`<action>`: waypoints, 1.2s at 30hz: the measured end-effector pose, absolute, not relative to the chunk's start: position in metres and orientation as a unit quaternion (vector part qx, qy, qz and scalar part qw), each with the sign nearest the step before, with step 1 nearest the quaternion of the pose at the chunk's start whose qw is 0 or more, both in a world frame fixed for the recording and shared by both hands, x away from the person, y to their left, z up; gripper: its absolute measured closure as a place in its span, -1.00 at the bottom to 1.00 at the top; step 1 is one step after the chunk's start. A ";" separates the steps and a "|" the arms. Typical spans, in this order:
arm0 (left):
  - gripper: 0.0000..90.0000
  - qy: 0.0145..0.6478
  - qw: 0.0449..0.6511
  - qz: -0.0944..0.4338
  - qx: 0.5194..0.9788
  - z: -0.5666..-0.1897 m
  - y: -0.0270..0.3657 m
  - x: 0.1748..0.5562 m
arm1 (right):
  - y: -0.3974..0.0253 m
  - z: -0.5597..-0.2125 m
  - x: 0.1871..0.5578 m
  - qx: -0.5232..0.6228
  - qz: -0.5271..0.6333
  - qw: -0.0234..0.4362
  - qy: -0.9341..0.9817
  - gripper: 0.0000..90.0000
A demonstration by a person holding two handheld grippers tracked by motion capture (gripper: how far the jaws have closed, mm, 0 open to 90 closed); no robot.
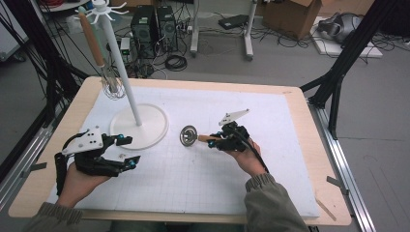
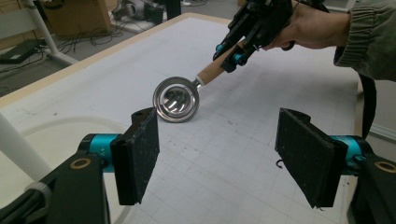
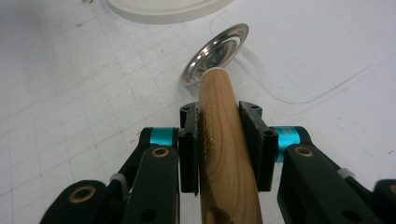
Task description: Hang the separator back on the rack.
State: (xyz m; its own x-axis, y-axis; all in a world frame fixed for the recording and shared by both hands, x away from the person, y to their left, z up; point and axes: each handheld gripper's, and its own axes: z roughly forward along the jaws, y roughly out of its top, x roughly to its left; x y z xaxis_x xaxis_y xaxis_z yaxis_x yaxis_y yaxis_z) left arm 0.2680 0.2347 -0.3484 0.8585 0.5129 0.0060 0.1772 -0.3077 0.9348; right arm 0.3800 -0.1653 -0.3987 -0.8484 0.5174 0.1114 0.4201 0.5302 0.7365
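A: Entry. Right tongs (image 3: 219, 135) were pinched on the wooden handle (image 3: 224, 158) of the strainer (image 1: 189, 136), both pads flat against the wood. Its metal bowl (image 2: 176, 99) rested on its rim on the white mat (image 1: 270, 125), near the middle of the bench, just beside the base of the white stand (image 1: 140, 126).

B: And the left tongs (image 1: 126, 150)?

A: Spread wide, holding nothing, low over the mat toward the left edge of the bench, jaws turned toward the bowl.

B: Step in hand?

A: Judged as the pick-up: grip made, bowl not yet off the mat. A whisk (image 1: 110, 79) hung from a hook at the top of the stand, so the strainer likely goes up there too.

B: What does the next move call for?

A: A lift clear of the stand's base, then a turn of the handle end toward a free hook. I could not tell whether the handle had a loop.
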 end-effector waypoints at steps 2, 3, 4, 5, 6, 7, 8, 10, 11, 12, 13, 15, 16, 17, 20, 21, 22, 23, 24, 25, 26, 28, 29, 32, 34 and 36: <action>-0.31 0.216 0.545 0.153 0.795 -0.349 0.235 0.268 | -0.165 -0.398 0.380 0.270 0.408 0.061 0.870 0.57; -0.31 0.218 0.545 0.153 0.795 -0.349 0.236 0.268 | -0.165 -0.397 0.380 0.267 0.410 0.064 0.870 0.57; -0.31 0.219 0.547 0.152 0.794 -0.349 0.236 0.268 | -0.164 -0.397 0.380 0.266 0.411 0.064 0.870 0.57; -0.31 0.218 0.546 0.152 0.795 -0.349 0.236 0.269 | -0.164 -0.397 0.380 0.267 0.411 0.059 0.870 0.57; -0.31 0.219 0.546 0.152 0.794 -0.349 0.236 0.269 | -0.165 -0.398 0.380 0.267 0.407 0.058 0.871 0.57; -0.31 0.217 0.546 0.153 0.795 -0.349 0.236 0.268 | -0.165 -0.400 0.381 0.271 0.404 0.055 0.872 0.57; -0.31 0.218 0.546 0.152 0.794 -0.349 0.236 0.268 | -0.165 -0.403 0.382 0.275 0.399 0.051 0.874 0.57; -0.31 0.217 0.546 0.153 0.795 -0.350 0.236 0.268 | -0.165 -0.410 0.384 0.276 0.384 0.048 0.880 0.56; -0.31 0.218 0.547 0.150 0.794 -0.350 0.236 0.268 | -0.164 -0.413 0.384 0.280 0.374 0.046 0.883 0.56; -0.31 0.218 0.545 0.151 0.795 -0.351 0.236 0.268 | -0.163 -0.415 0.385 0.280 0.365 0.048 0.886 0.56; -0.31 0.218 0.546 0.151 0.795 -0.351 0.236 0.268 | -0.161 -0.418 0.385 0.276 0.351 0.054 0.893 0.56; -0.31 0.219 0.546 0.152 0.794 -0.351 0.237 0.268 | -0.158 -0.421 0.386 0.272 0.337 0.055 0.900 0.56; -0.31 0.219 0.546 0.152 0.794 -0.351 0.238 0.268 | -0.157 -0.423 0.386 0.272 0.328 0.056 0.903 0.55; -0.31 0.220 0.546 0.153 0.794 -0.350 0.238 0.268 | -0.155 -0.425 0.387 0.272 0.321 0.055 0.905 0.55; -0.31 0.221 0.548 0.153 0.792 -0.350 0.240 0.268 | -0.150 -0.429 0.387 0.267 0.304 0.066 0.912 0.54; -0.31 0.222 0.547 0.154 0.792 -0.350 0.241 0.268 | -0.149 -0.429 0.387 0.262 0.304 0.071 0.913 0.52; -0.31 0.222 0.547 0.154 0.792 -0.351 0.241 0.268 | -0.147 -0.429 0.387 0.260 0.302 0.074 0.914 0.50; -0.31 0.222 0.547 0.154 0.792 -0.350 0.241 0.268 | -0.146 -0.430 0.387 0.258 0.302 0.077 0.914 0.46; -0.31 0.222 0.547 0.154 0.792 -0.350 0.241 0.268 | -0.144 -0.430 0.387 0.258 0.301 0.083 0.914 0.36; -0.31 0.222 0.547 0.154 0.792 -0.350 0.241 0.268 | -0.143 -0.430 0.388 0.258 0.300 0.091 0.914 0.33; -0.31 0.222 0.548 0.153 0.792 -0.350 0.241 0.267 | -0.142 -0.430 0.388 0.260 0.300 0.092 0.913 0.32; -0.31 0.222 0.549 0.153 0.791 -0.350 0.241 0.267 | -0.139 -0.431 0.389 0.257 0.303 0.094 0.913 0.32; -0.31 0.223 0.549 0.152 0.791 -0.350 0.241 0.267 | -0.138 -0.431 0.389 0.260 0.302 0.094 0.913 0.31; -0.31 0.222 0.549 0.153 0.791 -0.350 0.241 0.268 | -0.136 -0.432 0.391 0.259 0.305 0.097 0.911 0.33; -0.31 0.222 0.549 0.152 0.791 -0.350 0.241 0.268 | -0.134 -0.432 0.390 0.256 0.304 0.100 0.912 0.48; -0.31 0.222 0.549 0.152 0.791 -0.350 0.241 0.268 | -0.133 -0.431 0.389 0.261 0.303 0.099 0.911 0.51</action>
